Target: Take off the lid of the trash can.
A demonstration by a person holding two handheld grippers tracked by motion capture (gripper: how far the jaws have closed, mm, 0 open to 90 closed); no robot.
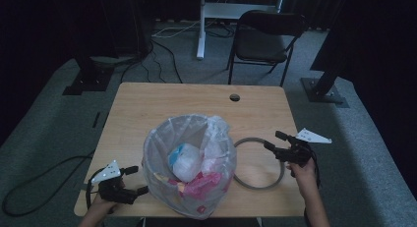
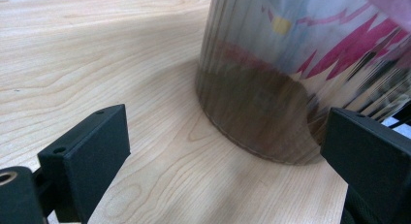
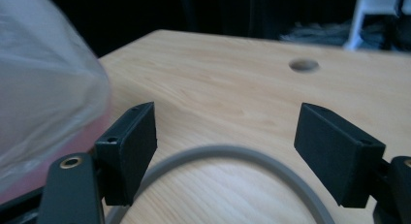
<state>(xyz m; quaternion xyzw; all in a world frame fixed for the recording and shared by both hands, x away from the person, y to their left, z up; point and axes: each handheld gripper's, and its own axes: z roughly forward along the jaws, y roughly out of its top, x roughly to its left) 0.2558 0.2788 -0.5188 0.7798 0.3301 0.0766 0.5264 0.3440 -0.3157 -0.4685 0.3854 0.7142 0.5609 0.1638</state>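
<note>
A clear plastic bin bag (image 1: 189, 160) of crumpled rubbish stands on a pale wooden table (image 1: 147, 104); no writing is legible. The left gripper (image 1: 132, 180) and right gripper (image 1: 274, 140) are both spread wide, empty, the right above a grey ring (image 1: 260, 184).

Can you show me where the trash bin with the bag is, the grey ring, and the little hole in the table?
trash bin (image 1: 162, 187), high view, its bag-covered side wall.
grey ring (image 1: 275, 180), high view, its near right curve.
hole (image 1: 234, 97), high view, its middle, far table edge.

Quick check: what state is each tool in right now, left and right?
Left tool: open, holding nothing, beside the bin.
Right tool: open, holding nothing, above the grey ring.
</note>
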